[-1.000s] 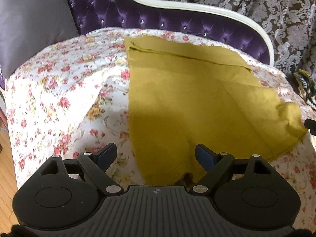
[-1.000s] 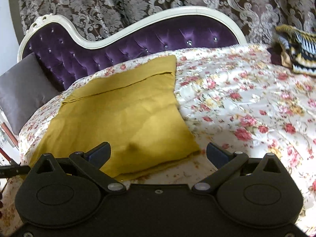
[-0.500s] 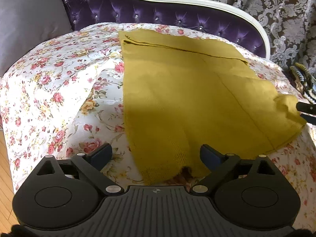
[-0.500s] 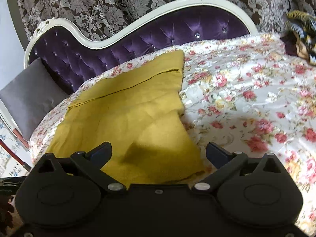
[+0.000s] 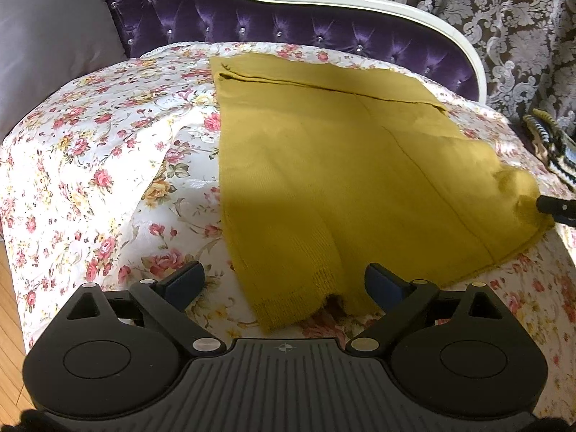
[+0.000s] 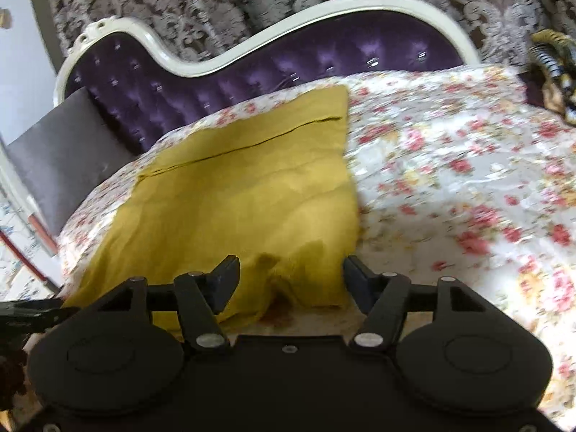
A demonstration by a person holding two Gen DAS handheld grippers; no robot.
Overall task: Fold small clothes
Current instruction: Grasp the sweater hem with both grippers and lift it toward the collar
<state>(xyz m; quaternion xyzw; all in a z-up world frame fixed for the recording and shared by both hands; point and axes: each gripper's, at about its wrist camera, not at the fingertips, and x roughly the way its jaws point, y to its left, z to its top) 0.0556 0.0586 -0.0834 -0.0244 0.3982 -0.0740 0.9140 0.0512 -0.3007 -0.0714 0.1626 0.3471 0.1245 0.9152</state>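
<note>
A mustard yellow knitted garment (image 5: 345,180) lies spread flat on the floral bedspread (image 5: 90,151). My left gripper (image 5: 284,282) is open, its fingers on either side of the garment's near left corner. In the right wrist view the same garment (image 6: 234,194) shows, and my right gripper (image 6: 291,280) is open with its jaws narrower, around the bunched near right corner. The right gripper's tip shows at the left wrist view's right edge (image 5: 556,208), touching the cloth.
A purple tufted headboard (image 5: 288,25) with a white frame runs along the far side. A grey pillow (image 5: 46,36) sits at the far left. A striped dark item (image 6: 550,68) lies at the far right. Wooden floor (image 5: 7,324) shows left of the bed.
Both grippers have moved forward onto the garment's near corners. The right gripper's jaws have narrowed and the cloth's right corner has bunched up between them.
</note>
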